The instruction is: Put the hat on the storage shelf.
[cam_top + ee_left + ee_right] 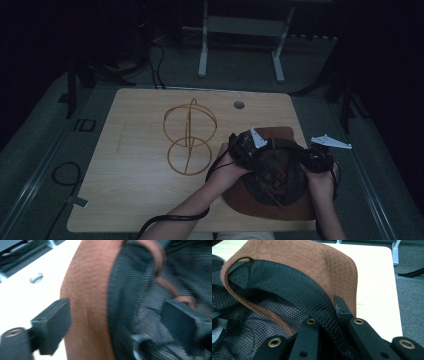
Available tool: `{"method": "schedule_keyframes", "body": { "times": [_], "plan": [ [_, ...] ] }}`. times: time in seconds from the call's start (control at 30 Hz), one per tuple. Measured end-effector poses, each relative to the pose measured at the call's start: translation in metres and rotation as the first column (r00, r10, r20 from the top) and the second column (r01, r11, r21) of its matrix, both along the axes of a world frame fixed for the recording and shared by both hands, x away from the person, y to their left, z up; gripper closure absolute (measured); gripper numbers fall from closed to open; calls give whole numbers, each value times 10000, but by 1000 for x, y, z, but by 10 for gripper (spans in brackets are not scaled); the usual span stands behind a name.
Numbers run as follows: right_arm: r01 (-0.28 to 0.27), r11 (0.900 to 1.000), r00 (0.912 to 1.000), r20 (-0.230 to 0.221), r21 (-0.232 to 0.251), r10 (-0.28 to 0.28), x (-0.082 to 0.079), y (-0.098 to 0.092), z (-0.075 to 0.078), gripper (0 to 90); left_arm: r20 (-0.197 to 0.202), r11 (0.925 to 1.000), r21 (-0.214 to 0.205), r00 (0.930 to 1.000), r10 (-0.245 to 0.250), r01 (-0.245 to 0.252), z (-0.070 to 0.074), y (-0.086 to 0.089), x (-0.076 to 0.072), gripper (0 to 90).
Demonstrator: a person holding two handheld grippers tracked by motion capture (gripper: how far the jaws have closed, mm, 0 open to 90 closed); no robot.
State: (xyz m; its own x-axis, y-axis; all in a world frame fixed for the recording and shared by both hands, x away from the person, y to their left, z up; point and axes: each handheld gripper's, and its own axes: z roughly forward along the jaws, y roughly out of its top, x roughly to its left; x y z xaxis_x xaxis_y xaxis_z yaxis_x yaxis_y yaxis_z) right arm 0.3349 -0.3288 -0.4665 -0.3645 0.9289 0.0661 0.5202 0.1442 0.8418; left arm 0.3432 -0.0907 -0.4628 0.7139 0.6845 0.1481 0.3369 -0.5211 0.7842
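Note:
A brown suede hat [250,204] with a black mesh lining lies upside down at the right of the wooden table [135,190]. My left gripper [245,145] is at the hat's left rim. In the left gripper view my left gripper [115,320] stands open, its jaws wide apart astride the brown brim [87,290] and the mesh, with no pad pressing. My right gripper [316,159] is at the hat's right rim. In the right gripper view my right gripper [325,315] is shut on the black mesh band [287,282] inside the brown brim [299,257].
A gold wire frame [190,135] of rings stands left of the hat, mid-table. A round cable hole [239,104] sits near the table's far edge. A white desk frame [240,25] stands beyond the table. A black cable loop [65,172] lies on the floor at the left.

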Motion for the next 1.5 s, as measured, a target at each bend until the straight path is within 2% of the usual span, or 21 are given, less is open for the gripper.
{"method": "schedule_keyframes", "body": {
  "times": [0.17, 0.27, 0.4, 0.57, 0.63, 0.7, 0.77, 1.0, 1.1, 1.2, 1.33, 1.43, 1.5],
  "plan": [
    [-153, 9999, 9999, 81, 45, 152, -3, 4, 5, 841, 75, 9983, 430, 9992, 399, -402, -4, -5, 4, 239],
    [-259, 9997, 9995, 172, -8, 259, -6, 8, 7, 841, 438, 9950, 694, 9967, 690, -719, -5, -9, 5, 319],
    [-301, 9995, 9994, 175, 74, 300, -8, 11, 8, 841, 766, 9893, 798, 9903, 1163, -1223, -7, -8, 12, 522],
    [-419, 9991, 9991, 97, 22, 419, -11, 18, 6, 840, 795, 9858, 514, 9846, 1554, -1598, -10, -10, 17, 754],
    [-452, 9990, 9990, 75, 23, 452, -11, 20, 5, 839, 928, 9844, 492, 9821, 1638, -1688, -10, -11, 17, 832],
    [-408, 9991, 9991, 82, 68, 408, -11, 19, 5, 838, 869, 9859, 460, 9839, 1563, -1607, -7, -11, 18, 856],
    [-445, 9987, 9990, 47, 249, 444, -12, 16, 5, 835, 963, 9872, 430, 9842, 1487, -1534, -4, -10, 16, 863],
    [-565, 9981, 9978, 359, 234, 557, -22, 12, 13, 807, 1380, 9918, 4, 9823, 1268, -1280, 13, -8, 9, 867],
    [-688, 9973, 9964, 513, 261, 674, -28, 10, 19, 751, 1499, 9933, -272, 9820, 1153, -1125, 20, -6, 5, 868],
    [-907, 9955, 9941, 623, 268, 889, -35, 7, 25, 653, 1602, 9935, -528, 9811, 1083, -1011, 28, -3, 2, 868],
    [-1258, 9913, 9899, 705, 386, 1229, -46, 3, 33, 511, 1806, 9947, -594, 9791, 938, -843, 37, -2, -2, 868],
    [-1529, 9861, 9841, 1018, 656, 1458, -57, -2, 39, 444, 2035, 9952, -405, 9744, 954, -889, 39, 0, -4, 868],
    [-1709, 9822, 9786, 1296, 781, 1600, -64, -7, 45, 404, 1962, 9948, -525, 9758, 961, -874, 39, 3, -3, 868]
  ]
}}
